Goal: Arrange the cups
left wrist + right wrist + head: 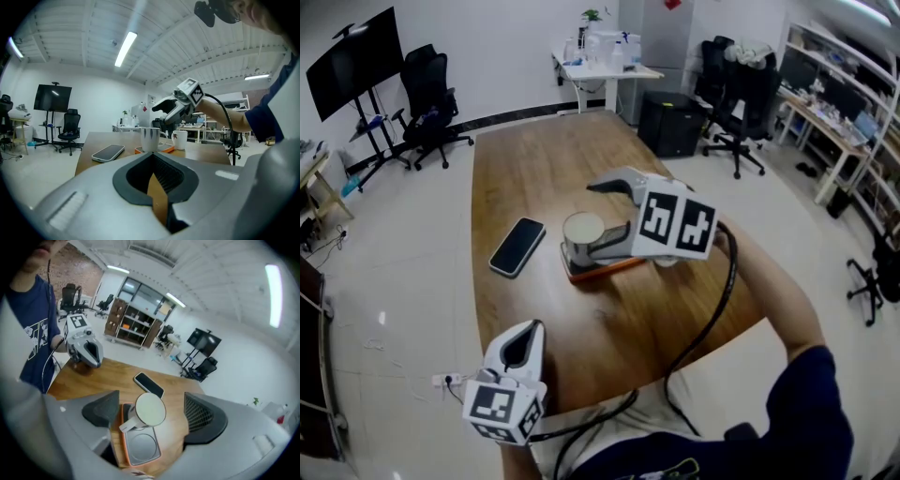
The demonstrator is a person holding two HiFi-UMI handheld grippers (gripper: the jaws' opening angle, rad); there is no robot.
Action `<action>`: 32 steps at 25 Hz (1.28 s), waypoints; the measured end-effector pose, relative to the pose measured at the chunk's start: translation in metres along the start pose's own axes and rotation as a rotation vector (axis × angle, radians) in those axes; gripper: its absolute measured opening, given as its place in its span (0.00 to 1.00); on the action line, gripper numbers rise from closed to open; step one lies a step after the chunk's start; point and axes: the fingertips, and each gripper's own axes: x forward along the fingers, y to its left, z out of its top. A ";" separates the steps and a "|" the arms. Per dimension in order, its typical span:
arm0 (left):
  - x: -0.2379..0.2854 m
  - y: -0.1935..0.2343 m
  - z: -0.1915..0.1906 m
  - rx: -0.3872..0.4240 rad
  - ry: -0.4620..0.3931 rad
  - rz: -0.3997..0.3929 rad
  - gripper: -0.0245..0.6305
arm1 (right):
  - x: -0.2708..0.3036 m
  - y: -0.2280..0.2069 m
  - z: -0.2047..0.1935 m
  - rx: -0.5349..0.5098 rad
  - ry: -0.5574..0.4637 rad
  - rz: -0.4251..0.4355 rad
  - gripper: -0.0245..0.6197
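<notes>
The cup (583, 232) looks glossy ceramic, the table (534, 169) smooth wood, the phone (517, 247) glassy.

An office that doubles as a lab: a long wooden table (534, 169) stands on a pale tiled floor (394, 281), with black swivel chairs (427, 89) around the room, a large dark screen (354, 58) on a wheeled stand, a white desk (609, 70) crowded with bottles, and open shelves (839, 103) of equipment along one wall, under ceiling strip lights (125, 48).
</notes>
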 end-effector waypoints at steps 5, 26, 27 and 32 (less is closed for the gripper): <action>0.006 -0.004 0.004 0.002 0.000 -0.017 0.04 | -0.068 0.030 0.005 0.228 -0.393 -0.238 0.45; 0.023 -0.022 0.006 0.009 0.004 -0.098 0.04 | -0.065 0.087 -0.130 0.869 -0.395 -0.450 0.05; 0.023 -0.022 0.007 0.010 0.005 -0.101 0.04 | -0.065 0.088 -0.130 0.871 -0.395 -0.449 0.05; 0.024 -0.025 0.008 0.014 0.007 -0.116 0.04 | -0.068 0.088 -0.130 0.871 -0.393 -0.455 0.05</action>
